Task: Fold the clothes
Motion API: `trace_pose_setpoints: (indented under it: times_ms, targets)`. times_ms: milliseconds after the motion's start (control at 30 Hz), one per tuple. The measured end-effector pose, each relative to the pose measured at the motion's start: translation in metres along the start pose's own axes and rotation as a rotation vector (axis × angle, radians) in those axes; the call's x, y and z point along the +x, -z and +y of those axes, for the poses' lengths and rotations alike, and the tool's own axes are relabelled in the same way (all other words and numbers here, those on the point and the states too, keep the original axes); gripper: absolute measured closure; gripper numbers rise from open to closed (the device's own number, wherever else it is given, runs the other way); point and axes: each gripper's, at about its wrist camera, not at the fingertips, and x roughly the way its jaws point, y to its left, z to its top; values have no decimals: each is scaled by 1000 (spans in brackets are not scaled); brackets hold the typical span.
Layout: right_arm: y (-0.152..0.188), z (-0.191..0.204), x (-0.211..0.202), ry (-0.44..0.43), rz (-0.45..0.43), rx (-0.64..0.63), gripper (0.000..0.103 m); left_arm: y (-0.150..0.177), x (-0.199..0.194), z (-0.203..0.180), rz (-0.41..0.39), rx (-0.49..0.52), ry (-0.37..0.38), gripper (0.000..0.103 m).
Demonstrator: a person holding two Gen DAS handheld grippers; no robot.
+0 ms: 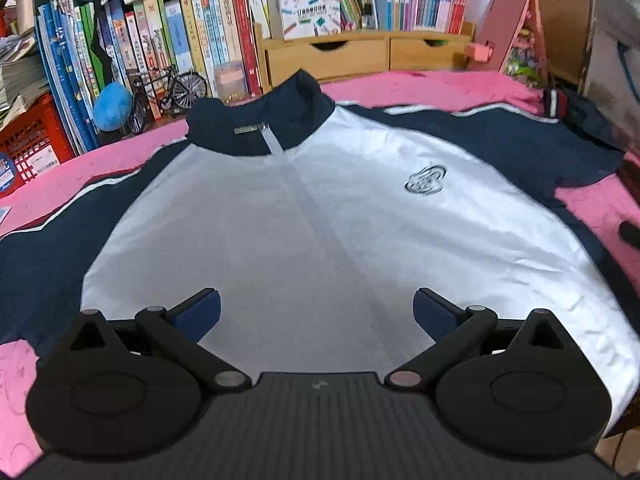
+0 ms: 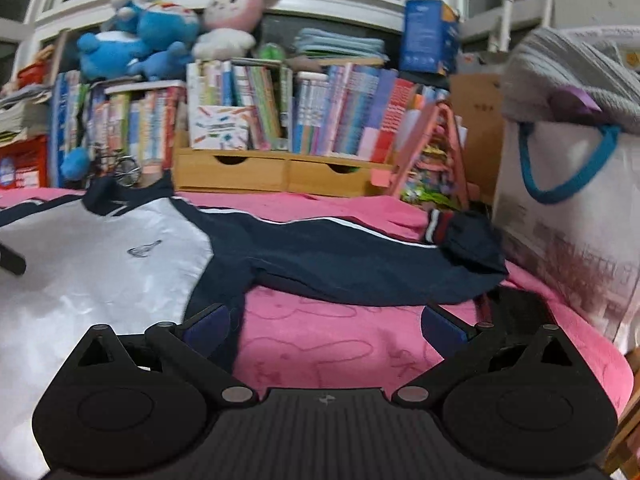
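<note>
Both grippers hang wide open and empty, the left gripper [image 1: 316, 312] over the jacket [image 1: 320, 216] spread flat on the pink blanket [image 2: 340, 344], the right gripper [image 2: 326, 326] facing its outstretched sleeve [image 2: 340, 256], likely to fold inward first.

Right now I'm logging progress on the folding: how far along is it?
Done: the navy-and-white jacket lies spread front-up, zipped, on the pink blanket. In hand: nothing; the left gripper and right gripper are both open and empty. Left: every fold; the right-side sleeve lies fully extended.
</note>
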Motion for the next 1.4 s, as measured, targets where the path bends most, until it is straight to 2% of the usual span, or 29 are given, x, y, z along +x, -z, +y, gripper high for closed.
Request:
trace_pose_setpoints:
  times_ms: [67, 133, 200, 400, 600, 700, 833, 900, 933, 967, 1000, 1033, 1067, 1167, 1233, 1333, 1400]
  targets:
    - [-1, -4, 5, 14, 1, 16, 0, 6, 16, -2, 20, 13, -9, 0]
    - [-5, -8, 11, 30, -1, 21, 0, 15, 20, 1, -51, -3, 26, 0]
    - [-11, -13, 18, 52, -8, 22, 0, 20, 21, 3, -88, -10, 36, 0]
    - [-42, -40, 52, 163, -63, 42, 0, 18, 21, 2, -93, -17, 32, 0]
    - [-73, -65, 107, 275, -47, -55, 0, 19, 21, 3, -92, -17, 38, 0]
    - [-84, -88, 137, 308, 5, -83, 0, 19, 21, 3, -92, -18, 37, 0]
    - [-87, -110, 186, 333, 126, -98, 1, 18, 21, 3, -92, -19, 35, 0]
    - [-83, -107, 211, 340, 193, -122, 3, 18, 22, 3, -92, -19, 35, 0]
    - [-82, -107, 224, 339, 238, -131, 11, 18, 22, 3, -92, -19, 35, 0]
    - [-82, -107, 234, 334, 275, -132, 37, 18, 22, 3, -92, -18, 35, 0]
    - [-83, -110, 239, 334, 291, -98, 53, 17, 22, 3, -92, -18, 35, 0]
    - [-86, -116, 239, 342, 296, -38, 90, 17, 22, 3, -92, -18, 36, 0]
    - [-88, -122, 239, 350, 300, 23, 89, 17, 22, 3, -92, -18, 37, 0]
    - [-100, -130, 218, 251, 222, 199, 90, 18, 23, 3, -94, -18, 37, 0]
    - [-114, -116, 194, 142, 144, 237, 90, 18, 23, 3, -96, -18, 37, 0]
    - [-134, -91, 160, -102, 51, 308, 90, 18, 23, 3, -97, -18, 37, 0]
    - [-145, -71, 144, -267, 23, 341, 90, 18, 23, 3, -98, -19, 37, 0]
